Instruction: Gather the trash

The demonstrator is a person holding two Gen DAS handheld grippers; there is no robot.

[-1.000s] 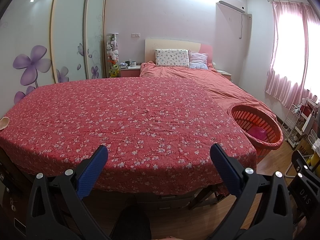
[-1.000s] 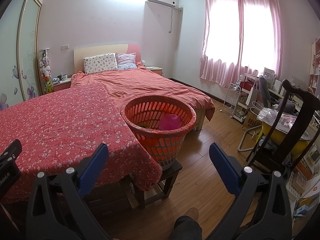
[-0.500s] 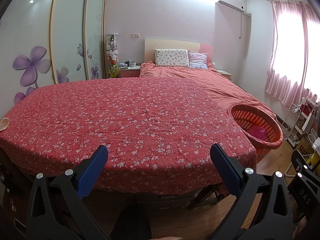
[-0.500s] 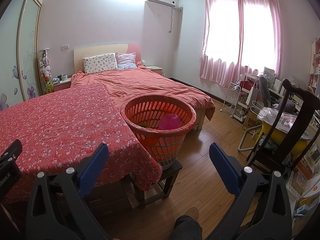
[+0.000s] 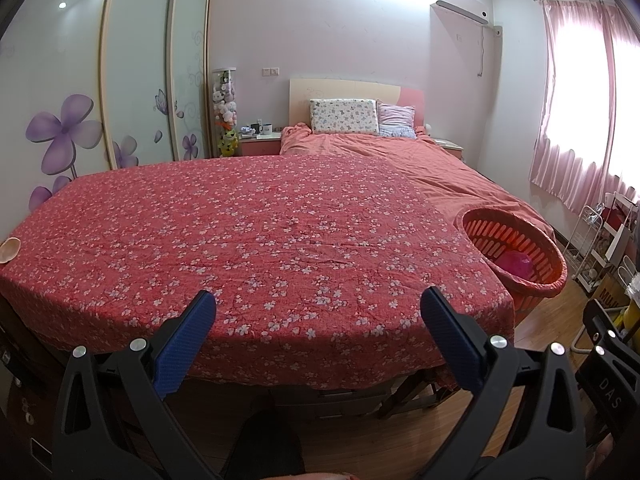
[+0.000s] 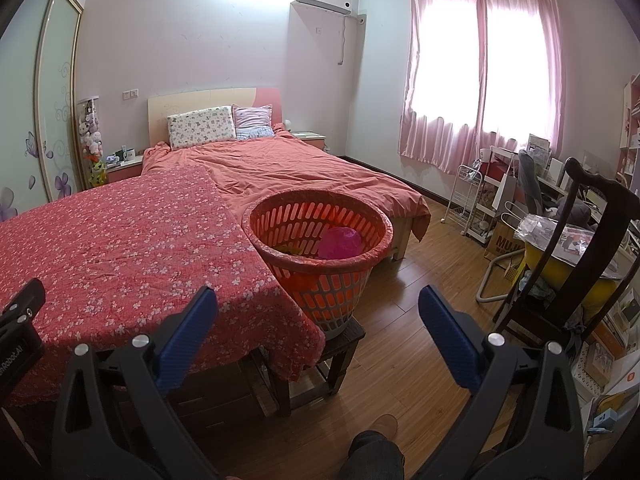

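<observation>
An orange slotted basket [image 6: 320, 256] stands on a small dark stool [image 6: 340, 344] at the right end of a table under a red floral cloth [image 5: 260, 248]; a pink crumpled item [image 6: 340, 243] and something yellow-green lie inside. In the left wrist view the basket [image 5: 516, 252] sits at the right. My left gripper [image 5: 318, 312] hangs open at the table's near edge, holding nothing. My right gripper [image 6: 318, 312] is open too, just short of the basket. A pale shell-like piece [image 5: 10, 249] rests at the cloth's far left edge.
A bed with an orange duvet [image 6: 304, 176] lies behind the table. A dark wooden chair [image 6: 580, 248] with a yellow tub, a white wire rack [image 6: 472, 204] and cluttered shelves fill the right side. A wardrobe [image 5: 80, 92] lines the left wall. Wooden floor [image 6: 420, 288] shows beside the stool.
</observation>
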